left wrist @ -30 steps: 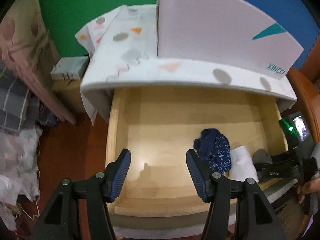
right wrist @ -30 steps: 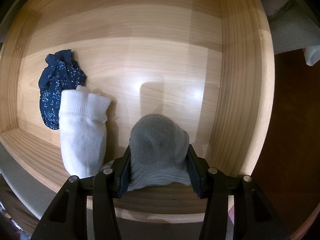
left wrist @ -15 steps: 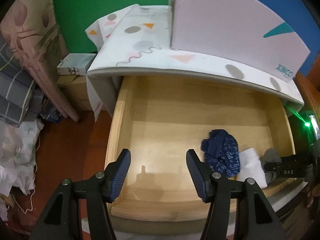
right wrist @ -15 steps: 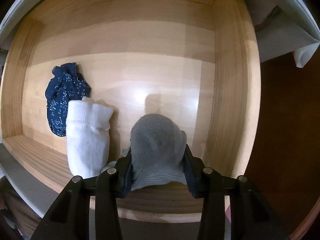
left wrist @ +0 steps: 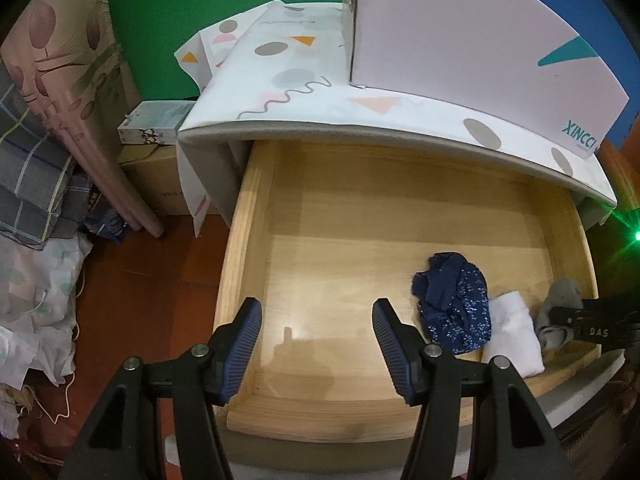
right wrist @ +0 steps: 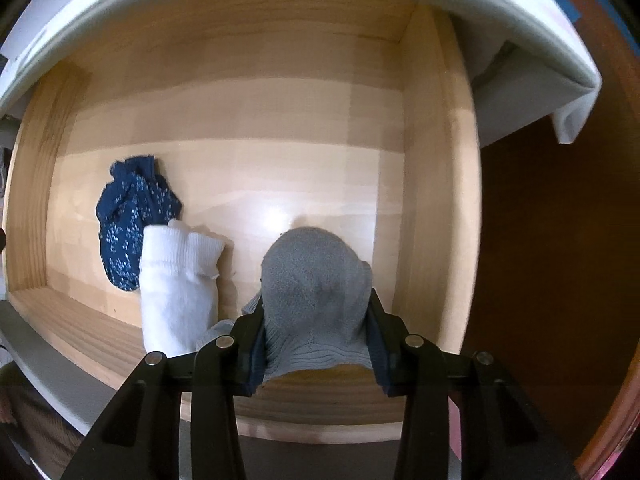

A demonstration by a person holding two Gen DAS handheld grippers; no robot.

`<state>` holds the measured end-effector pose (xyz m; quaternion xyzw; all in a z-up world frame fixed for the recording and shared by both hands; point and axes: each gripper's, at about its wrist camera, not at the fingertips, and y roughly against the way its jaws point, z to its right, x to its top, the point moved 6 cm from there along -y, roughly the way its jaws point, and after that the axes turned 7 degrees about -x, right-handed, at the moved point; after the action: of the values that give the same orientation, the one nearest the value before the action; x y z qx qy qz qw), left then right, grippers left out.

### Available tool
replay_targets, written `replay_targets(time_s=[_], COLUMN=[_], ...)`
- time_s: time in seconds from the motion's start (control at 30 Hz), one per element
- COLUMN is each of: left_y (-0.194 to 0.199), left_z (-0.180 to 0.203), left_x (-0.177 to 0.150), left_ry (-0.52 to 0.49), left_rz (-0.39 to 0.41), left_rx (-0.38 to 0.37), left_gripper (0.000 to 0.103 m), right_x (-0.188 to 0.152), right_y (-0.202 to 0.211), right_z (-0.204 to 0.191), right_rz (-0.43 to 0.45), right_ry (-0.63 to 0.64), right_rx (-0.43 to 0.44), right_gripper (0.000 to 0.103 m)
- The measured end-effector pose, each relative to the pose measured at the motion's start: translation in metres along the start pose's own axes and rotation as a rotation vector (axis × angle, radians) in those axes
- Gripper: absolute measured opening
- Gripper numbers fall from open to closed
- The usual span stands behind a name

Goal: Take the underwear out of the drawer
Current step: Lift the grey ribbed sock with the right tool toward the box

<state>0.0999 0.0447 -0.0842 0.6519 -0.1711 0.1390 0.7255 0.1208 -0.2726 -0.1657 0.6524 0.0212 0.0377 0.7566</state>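
The wooden drawer [left wrist: 256, 208] stands pulled open. A dark blue patterned garment [left wrist: 454, 304] lies in its right half, with a white rolled garment [left wrist: 510, 336] beside it. My right gripper [right wrist: 316, 320] is shut on a grey knitted garment [right wrist: 316, 276] and holds it above the drawer's front right corner; it also shows in the left wrist view [left wrist: 558, 312]. The blue garment [right wrist: 132, 216] and white garment [right wrist: 176, 284] lie to its left. My left gripper [left wrist: 316, 344] is open and empty above the drawer's front left part.
A patterned cloth [left wrist: 288, 80] covers the top above the drawer, with a white box [left wrist: 460, 36] on it. Folded fabrics [left wrist: 36, 184] and boxes [left wrist: 156, 120] stand at the left on the red-brown floor [left wrist: 152, 280]. The drawer's right wall [right wrist: 436, 200] is close to my right gripper.
My right gripper has risen and drawn back with the grey garment in it. The left gripper has pulled back and shifted left, so more of the drawer and the left side shows.
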Motion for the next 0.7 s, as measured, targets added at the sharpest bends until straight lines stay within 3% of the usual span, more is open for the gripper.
replay_targets(time_s=[0.37,0.7], left_y=[0.000,0.003], left_z=[-0.004,-0.007], left_x=[0.000,-0.001], left_ry=[0.011,0.024], left_rz=[0.001,0.016], left_rx=[0.007,0.016], left_gripper=[0.059,0.059], right_x=[0.000,0.012], right_y=[0.031,0.101], right_z=[0.007,0.018], right_rz=[0.043,0.131], right_ry=[-0.026,-0.025], right_rx=[0.018,0.033], right_gripper=[0.039,0.039])
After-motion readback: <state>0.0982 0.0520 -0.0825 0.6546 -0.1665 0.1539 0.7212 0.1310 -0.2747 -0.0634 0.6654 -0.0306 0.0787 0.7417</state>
